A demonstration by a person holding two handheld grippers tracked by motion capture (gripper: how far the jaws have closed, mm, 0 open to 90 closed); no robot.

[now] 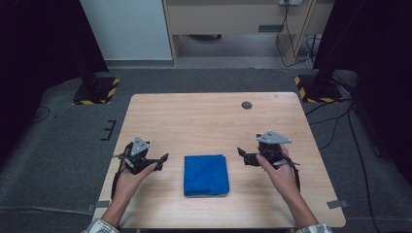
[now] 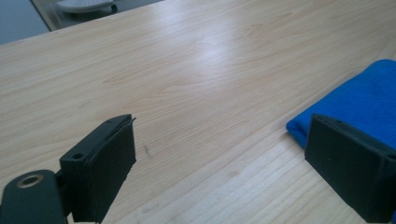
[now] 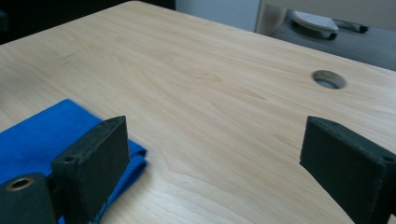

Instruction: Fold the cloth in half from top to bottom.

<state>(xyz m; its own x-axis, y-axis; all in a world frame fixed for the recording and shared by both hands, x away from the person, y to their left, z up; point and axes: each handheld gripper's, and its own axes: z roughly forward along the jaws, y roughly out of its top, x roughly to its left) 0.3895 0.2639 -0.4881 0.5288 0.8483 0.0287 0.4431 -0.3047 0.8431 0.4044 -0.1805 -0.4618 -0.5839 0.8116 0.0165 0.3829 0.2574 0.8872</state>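
Table [image 1: 204, 116]: bare wood, grommet hole [image 1: 247, 105] upper right of centre.
Cloth [image 1: 206, 174]: blue, folded, lower centre of the high view (flat, untouched).
Left gripper [image 1: 163, 158]: jaws apart, left of cloth; take the near corner low.
Right gripper [image 1: 241, 153]: jaws apart, right of cloth; mirror it.

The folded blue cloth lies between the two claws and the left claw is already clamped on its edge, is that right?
Not quite. The left claw is open and beside the blue cloth, not clamped on it, as the left gripper view shows. The cloth does lie between both claws.
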